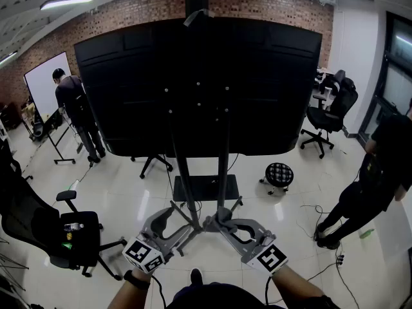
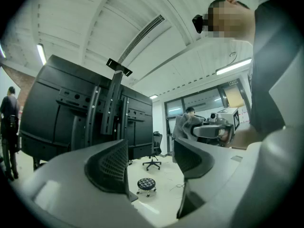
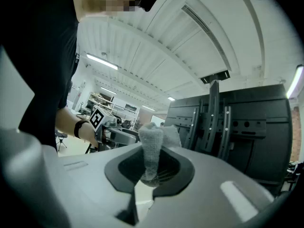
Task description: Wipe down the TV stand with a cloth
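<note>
As both grippers sit low in the head view, I record them close in front of the foot of the TV stand (image 1: pixel 223 172), which stands on the white tiled floor (image 1: pixel 129 198) and carries a large black screen (image 1: pixel 199 82) seen from the back. Its two upright posts and dark base plate lie directly ahead. I cannot tell whether either gripper touches the stand's legs.

Left gripper (image 2: pixel 151 161): jaws well apart, nothing between them. Through the gap I see only floor and a small round stool (image 2: pixel 146 183) with a dotted seat. In the head view this gripper (image 1: pixel 168 219) points inward towards the right one.

Right gripper (image 3: pixel 149 175): jaws closed on a grey cloth (image 3: pixel 152 148). The cloth stands up out of the jaws as a narrow folded strip with a looser bunch at its top. From the left gripper view the same cloth (image 2: pixel 187 125) shows held at the front of the right gripper, clear of the stand.

Surroundings: the stool (image 1: pixel 279 172) stands right of the base plate; an office chair (image 1: pixel 328 111) sits further right; a person (image 1: pixel 77 111) stands by a whiteboard (image 1: pixel 46 82) at left.
</note>
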A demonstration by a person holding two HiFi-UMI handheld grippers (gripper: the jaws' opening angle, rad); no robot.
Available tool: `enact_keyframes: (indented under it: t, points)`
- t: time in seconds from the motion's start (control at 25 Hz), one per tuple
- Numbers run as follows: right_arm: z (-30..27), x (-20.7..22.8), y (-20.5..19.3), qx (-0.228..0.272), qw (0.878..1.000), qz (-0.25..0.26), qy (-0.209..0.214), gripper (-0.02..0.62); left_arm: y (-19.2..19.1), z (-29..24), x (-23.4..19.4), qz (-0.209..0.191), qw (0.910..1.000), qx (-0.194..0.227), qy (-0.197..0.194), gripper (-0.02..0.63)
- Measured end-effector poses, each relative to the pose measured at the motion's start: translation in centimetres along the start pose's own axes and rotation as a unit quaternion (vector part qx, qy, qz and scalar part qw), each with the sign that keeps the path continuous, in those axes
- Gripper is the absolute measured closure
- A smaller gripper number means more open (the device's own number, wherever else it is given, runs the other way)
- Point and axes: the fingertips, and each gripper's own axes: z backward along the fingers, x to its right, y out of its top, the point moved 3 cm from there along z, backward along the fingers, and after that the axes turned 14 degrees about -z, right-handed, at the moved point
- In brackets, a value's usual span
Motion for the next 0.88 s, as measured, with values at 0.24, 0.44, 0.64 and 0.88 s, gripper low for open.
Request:
enact_keyframes:
  t: [0.24,0.44,0.64,0.88]
  points:
    - [-4.7,4.5,2.9,0.027,0.999,0.02,-0.021,0.572,1.6,-2.6,-6.6,-0.021,0.9996,0.015,-0.008,0.281]
    - [-9.1,8.6,6.1,0.046,0.996,0.061,-0.044,0.572,2.8,-4.9,-12.1,-0.038,0.9981,0.04,-0.025,0.281]
    - [-13.3,12.3,9.4,0.071,0.991,0.092,-0.072,0.571,4.6,-7.3,-16.9,-0.063,0.9945,0.066,-0.052,0.282]
    - [-16.7,16.3,14.1,0.077,0.986,0.114,-0.09,0.571,8.2,-10.3,-20.1,-0.099,0.9858,0.103,-0.089,0.287]
